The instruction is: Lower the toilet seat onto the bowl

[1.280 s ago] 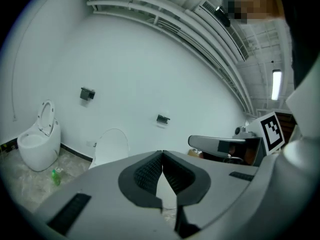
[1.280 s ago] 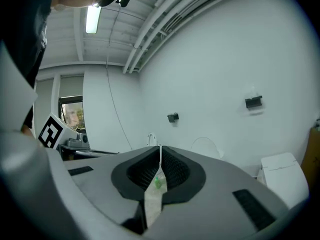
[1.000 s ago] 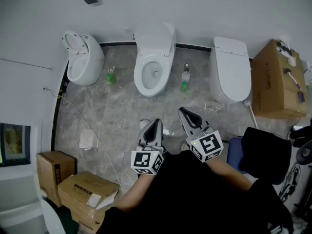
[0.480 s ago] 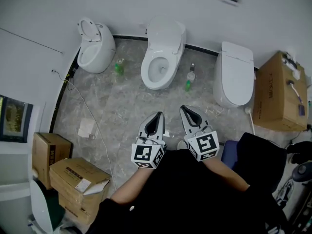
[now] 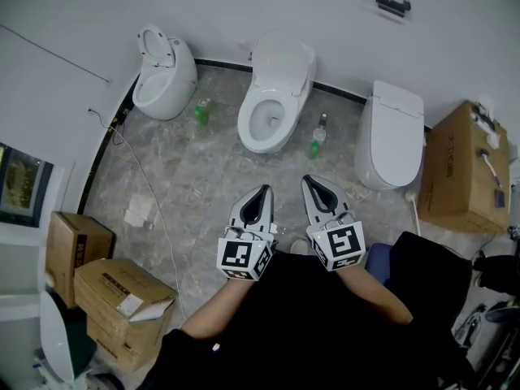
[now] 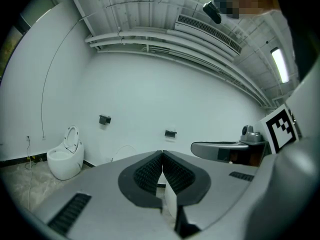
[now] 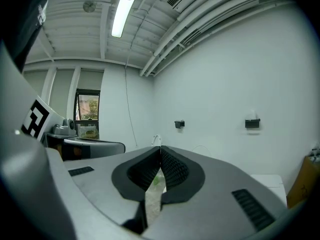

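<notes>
Left gripper (image 5: 261, 193) and right gripper (image 5: 309, 184): jaws together, empty, side by side, well apart from every toilet. Task not started: approach and lowering yet to do. Seat (image 5: 151, 42) upright on far-left toilet (image 5: 166, 84), a white ring near the wall. Middle toilet (image 5: 268, 119) open, lid raised. Far-right toilet (image 5: 390, 132) closed. Target probably left or middle; cannot tell which.

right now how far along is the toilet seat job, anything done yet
Done: nothing visible. The seat of the left toilet stands raised, the middle toilet is open with its lid up, the right toilet is closed. In hand: nothing; left gripper and right gripper are shut, empty, short of all three. Left: reach a raised seat and lower it onto its bowl.
</notes>
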`<action>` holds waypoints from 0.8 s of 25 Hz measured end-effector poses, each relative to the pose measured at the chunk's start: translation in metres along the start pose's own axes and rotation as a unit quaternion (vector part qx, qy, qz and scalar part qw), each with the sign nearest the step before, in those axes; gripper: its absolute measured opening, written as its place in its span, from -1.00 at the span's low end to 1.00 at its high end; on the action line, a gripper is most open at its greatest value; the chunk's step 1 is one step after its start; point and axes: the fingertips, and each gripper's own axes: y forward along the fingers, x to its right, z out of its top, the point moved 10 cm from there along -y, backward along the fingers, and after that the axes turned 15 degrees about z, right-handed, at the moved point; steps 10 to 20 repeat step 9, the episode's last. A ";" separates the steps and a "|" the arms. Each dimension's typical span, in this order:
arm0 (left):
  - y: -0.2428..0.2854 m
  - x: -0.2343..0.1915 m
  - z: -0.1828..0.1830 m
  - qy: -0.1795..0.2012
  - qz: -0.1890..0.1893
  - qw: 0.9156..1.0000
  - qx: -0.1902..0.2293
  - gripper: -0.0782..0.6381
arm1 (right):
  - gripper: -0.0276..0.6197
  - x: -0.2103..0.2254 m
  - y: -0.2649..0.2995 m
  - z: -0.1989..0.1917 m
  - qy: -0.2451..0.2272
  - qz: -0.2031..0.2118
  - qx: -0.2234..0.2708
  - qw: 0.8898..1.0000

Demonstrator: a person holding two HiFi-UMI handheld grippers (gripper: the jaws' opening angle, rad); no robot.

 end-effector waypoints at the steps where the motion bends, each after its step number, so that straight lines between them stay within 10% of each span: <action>1: 0.001 -0.001 0.001 0.002 0.000 1.000 0.001 -0.73 | -0.82 -0.001 0.002 0.000 0.001 0.001 0.000 1.000; 20: 0.009 0.003 0.005 0.006 0.001 1.000 0.005 -0.73 | -0.82 0.004 0.002 0.001 -0.004 0.003 -0.004 1.000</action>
